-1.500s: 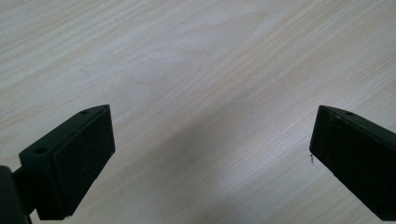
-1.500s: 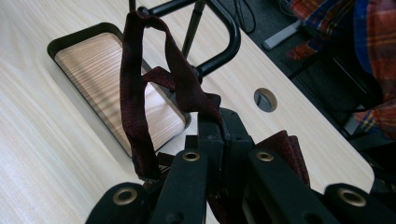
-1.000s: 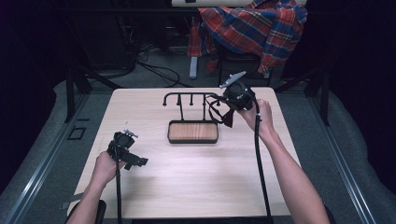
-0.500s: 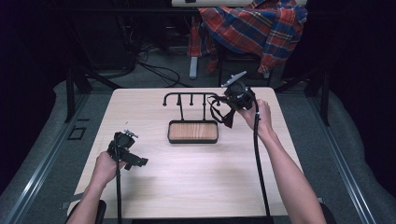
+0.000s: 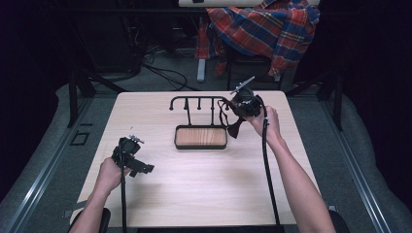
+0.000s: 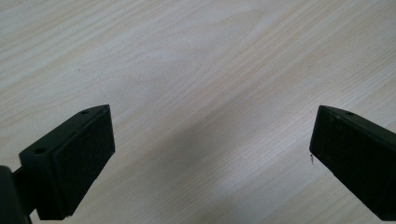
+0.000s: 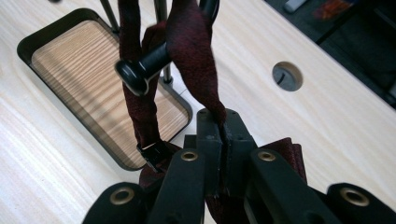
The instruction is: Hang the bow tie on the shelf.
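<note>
Now right claw (image 7: 223, 122) pinching dark red strap (image 7: 191, 51) at rack peg (image 7: 140, 67); left claw (image 6: 210, 140) spread wide above table (image 6: 196, 60).

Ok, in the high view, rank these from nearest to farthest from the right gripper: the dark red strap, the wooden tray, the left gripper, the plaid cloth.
1. dark red strap: pinched in the right gripper, at the rack's right end.
2. wooden tray: table centre, just left of it.
3. plaid cloth: beyond the table's far edge.
4. left gripper: near-left of the table, open.

The last two are close; the cloth looks slightly nearer.
</note>
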`<state>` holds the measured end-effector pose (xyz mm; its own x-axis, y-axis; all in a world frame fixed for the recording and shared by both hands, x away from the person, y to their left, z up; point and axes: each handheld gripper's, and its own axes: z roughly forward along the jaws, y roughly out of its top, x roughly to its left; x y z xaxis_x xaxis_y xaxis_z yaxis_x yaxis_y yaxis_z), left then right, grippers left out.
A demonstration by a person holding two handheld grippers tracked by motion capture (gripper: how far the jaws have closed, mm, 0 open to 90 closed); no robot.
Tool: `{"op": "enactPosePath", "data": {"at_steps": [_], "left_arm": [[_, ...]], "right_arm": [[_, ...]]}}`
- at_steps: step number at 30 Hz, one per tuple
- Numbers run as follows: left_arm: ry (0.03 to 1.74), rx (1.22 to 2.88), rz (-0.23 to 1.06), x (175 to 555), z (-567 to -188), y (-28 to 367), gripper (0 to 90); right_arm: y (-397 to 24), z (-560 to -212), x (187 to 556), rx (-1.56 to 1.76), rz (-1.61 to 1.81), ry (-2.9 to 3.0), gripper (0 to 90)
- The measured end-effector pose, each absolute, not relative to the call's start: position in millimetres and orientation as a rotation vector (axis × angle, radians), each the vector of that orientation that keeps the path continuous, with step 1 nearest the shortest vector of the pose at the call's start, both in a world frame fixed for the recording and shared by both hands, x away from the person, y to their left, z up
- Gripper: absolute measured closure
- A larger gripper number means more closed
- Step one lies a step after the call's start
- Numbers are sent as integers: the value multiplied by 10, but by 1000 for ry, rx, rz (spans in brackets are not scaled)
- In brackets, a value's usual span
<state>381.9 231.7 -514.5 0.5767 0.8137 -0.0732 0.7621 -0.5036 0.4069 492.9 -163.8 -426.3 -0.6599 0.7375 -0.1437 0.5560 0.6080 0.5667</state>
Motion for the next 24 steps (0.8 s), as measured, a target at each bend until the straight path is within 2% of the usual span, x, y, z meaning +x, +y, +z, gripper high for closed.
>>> {"op": "enactPosePath", "data": {"at_steps": [24], "left_arm": [[1270, 2418, 179, 3816, -5146, 2311, 1]], "right_arm": [[-1664, -4574, 5025, 1139, 761, 2564, 858]]}}
